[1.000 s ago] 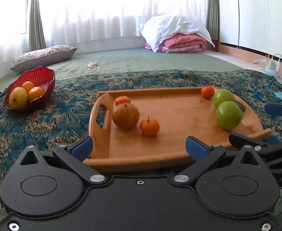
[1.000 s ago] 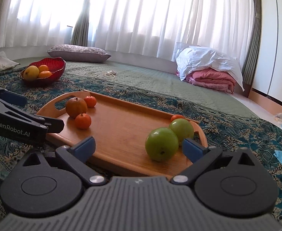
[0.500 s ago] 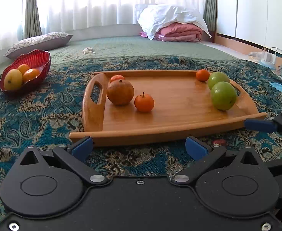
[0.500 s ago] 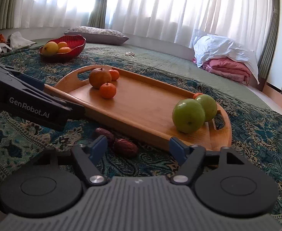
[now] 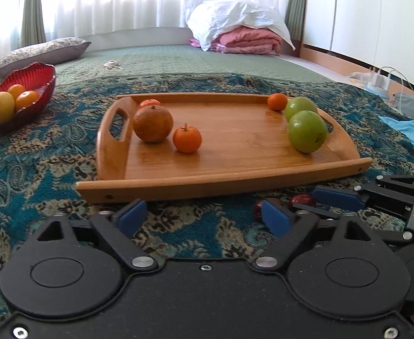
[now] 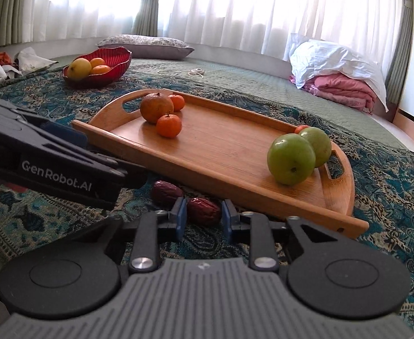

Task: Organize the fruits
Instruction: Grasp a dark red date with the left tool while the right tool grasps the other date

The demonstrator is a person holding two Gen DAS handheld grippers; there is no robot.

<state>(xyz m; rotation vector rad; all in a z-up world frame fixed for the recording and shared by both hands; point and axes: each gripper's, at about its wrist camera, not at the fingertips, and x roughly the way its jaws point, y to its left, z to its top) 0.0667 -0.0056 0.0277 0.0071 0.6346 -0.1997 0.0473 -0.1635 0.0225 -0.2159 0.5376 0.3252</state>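
Two dates lie on the cloth just short of the tray's near rail, and the right gripper (image 6: 201, 217) has just closed its jaws on the nearer date (image 6: 204, 210), long axis running across between the pads, which press its two ends. A second date (image 6: 166, 192) sits just left and slightly beyond, near the first; I cannot tell whether they touch. Left of that, the left gripper (image 5: 204, 217) has been narrowing its jaws with nothing between them, low over the cloth. Ahead, the tray (image 6: 236, 152) rail stands as a low lip to clear; beyond it lie oranges (image 6: 169, 125) far left, green apples (image 6: 291, 158) right. Well past them, the red bowl (image 6: 113, 62) holds more fruit.
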